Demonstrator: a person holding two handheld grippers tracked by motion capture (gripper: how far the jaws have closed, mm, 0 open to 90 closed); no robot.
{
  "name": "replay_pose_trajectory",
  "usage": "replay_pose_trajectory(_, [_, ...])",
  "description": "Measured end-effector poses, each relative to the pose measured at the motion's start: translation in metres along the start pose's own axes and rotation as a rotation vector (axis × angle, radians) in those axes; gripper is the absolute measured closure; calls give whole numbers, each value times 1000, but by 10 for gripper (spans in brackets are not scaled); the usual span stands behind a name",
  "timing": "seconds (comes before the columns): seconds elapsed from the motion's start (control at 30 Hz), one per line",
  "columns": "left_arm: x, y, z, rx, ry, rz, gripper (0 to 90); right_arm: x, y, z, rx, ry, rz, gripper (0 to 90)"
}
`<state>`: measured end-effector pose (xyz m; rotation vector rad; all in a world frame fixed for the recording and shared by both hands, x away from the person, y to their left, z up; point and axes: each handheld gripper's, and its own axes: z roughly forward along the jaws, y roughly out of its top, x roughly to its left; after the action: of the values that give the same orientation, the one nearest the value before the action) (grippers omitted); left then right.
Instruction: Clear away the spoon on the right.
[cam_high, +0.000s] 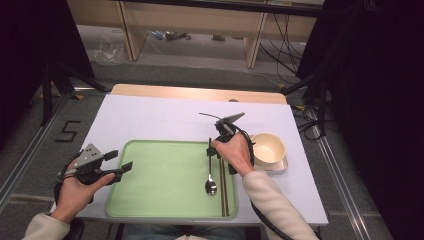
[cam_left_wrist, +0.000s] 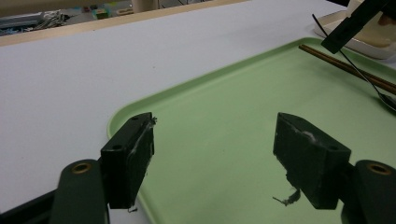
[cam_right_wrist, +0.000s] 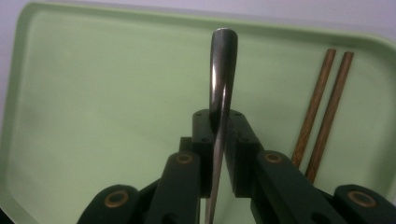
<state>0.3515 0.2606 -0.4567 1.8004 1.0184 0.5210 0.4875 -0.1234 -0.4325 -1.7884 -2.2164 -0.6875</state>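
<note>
Looking down from the high view, we see the right gripper (cam_high: 210, 148) clamped on the handle of a metal spoon (cam_high: 210, 183) over the right part of the green tray (cam_high: 165, 200). The spoon's long axis runs nearly straight toward and away from us: its bowl points back at our edge of the table and sits at the tray floor, though we cannot tell whether it touches, while the handle rises away into the jaws. In the right gripper view the two black jaws stand pressed together on the spoon (cam_right_wrist: 219, 107) handle, whose rounded end sticks up past the pads and points toward the tray's (cam_right_wrist: 93, 84) far rim. Just beside the spoon, on its right, we find a pair of brown chopsticks (cam_high: 224, 192) lying side by side on the tray, parallel to the spoon's axis. A cream bowl (cam_high: 267, 148) on a small plate stands on the white table (cam_high: 150, 120) just right of the right hand.

The left gripper (cam_high: 121, 168) hovers at the tray's left rim, well apart from the spoon. In the left gripper view its jaws stand wide apart with nothing but bare tray (cam_left_wrist: 224, 116) between them.
</note>
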Motion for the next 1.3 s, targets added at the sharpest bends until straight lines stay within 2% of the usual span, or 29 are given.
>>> replay_pose_trajectory(0.03, [0, 0, 0, 0, 3, -4, 289, -3, 0, 3, -23, -6, -41, 839])
replay_pose_trajectory(0.07, [0, 0, 0, 0, 1, 3, 289, 1, -1, 3, 9, -6, 10, 839])
replay_pose_trajectory(0.1, [0, 0, 0, 0, 1, 2, 289, 1, -1, 3, 6, -12, 0, 839])
replay_pose_trajectory(0.13, [0, 0, 0, -1, 3, -8, 289, 1, -1, 5, 11, -16, 12, 839])
replay_pose_trajectory(0.17, [0, 0, 0, 1, 0, 4, 289, -3, -1, 8, -13, -23, -41, 840])
replay_pose_trajectory(0.23, [0, 0, 0, 0, 1, 0, 289, -1, -1, 8, 4, -28, -22, 841])
replay_pose_trajectory(0.27, [0, 0, 0, 0, 1, 1, 289, 2, -2, 9, 20, -29, 19, 842])
replay_pose_trajectory(0.3, [0, 0, 0, 0, 1, 1, 289, -1, -2, 10, 2, -36, -23, 843])
replay_pose_trajectory(0.33, [0, 0, 0, 1, 1, 2, 289, -2, -2, 12, -3, -43, -32, 844])
replay_pose_trajectory(0.37, [0, 0, 0, -2, -4, 0, 289, -2, -2, 12, 8, -46, -29, 844])
replay_pose_trajectory(0.4, [0, 0, 0, 2, 0, 3, 289, 1, -3, 12, 34, -43, 21, 846])
replay_pose_trajectory(0.43, [0, 0, 0, 0, 1, 2, 289, 0, -3, 13, 29, -56, -4, 847])
replay_pose_trajectory(0.5, [0, 0, 0, 1, 0, 2, 289, -1, -3, 14, 30, -59, -13, 848])
replay_pose_trajectory(0.53, [0, 0, 0, 0, 0, 1, 289, 1, -3, 15, 37, -66, 11, 849])
replay_pose_trajectory(0.6, [0, 0, 0, 1, 1, 1, 289, 0, -3, 16, 38, -70, -6, 850])
replay_pose_trajectory(0.63, [0, 0, 0, 0, -1, 0, 289, 1, -4, 16, 44, -71, 4, 850])
replay_pose_trajectory(0.77, [0, 0, 0, -2, -2, -1, 289, 1, -4, 18, 36, -86, -28, 842])
replay_pose_trajectory(0.8, [0, 0, 0, -3, -3, -2, 289, 0, -4, 19, 30, -89, -49, 837])
replay_pose_trajectory(0.83, [0, 0, 0, -3, -2, -2, 289, 2, -4, 18, 41, -92, -30, 833])
replay_pose_trajectory(0.9, [0, 0, 0, -2, -3, -2, 289, 3, -5, 20, 41, -98, -35, 825])
replay_pose_trajectory(0.93, [0, 0, 0, -2, -3, -2, 289, 0, -5, 22, 13, -98, -87, 814])
replay_pose_trajectory(0.97, [0, 0, 0, -3, -3, -2, 289, 1, -6, 24, -8, -106, -84, 811])
replay_pose_trajectory(1.0, [0, 0, 0, -4, -2, -2, 289, 1, -6, 24, -5, -104, -95, 807])
replay_pose_trajectory(1.03, [0, 0, 0, -4, -2, -3, 289, 3, -5, 22, 35, -109, -70, 800])
replay_pose_trajectory(1.1, [0, 0, 0, -2, -3, -3, 289, 5, -6, 22, 35, -117, -71, 779])
replay_pose_trajectory(1.13, [0, 0, 0, -1, -2, -2, 289, 3, -6, 24, 2, -132, -115, 755])
replay_pose_trajectory(1.17, [0, 0, 0, 0, 0, -2, 289, 4, -6, 24, 14, -137, -123, 743])
replay_pose_trajectory(1.27, [0, 0, 0, 0, -2, -2, 289, 7, -7, 24, -8, -157, -158, 701])
replay_pose_trajectory(1.3, [0, 0, 0, 0, -1, -2, 289, 7, -6, 22, 5, -165, -172, 688])
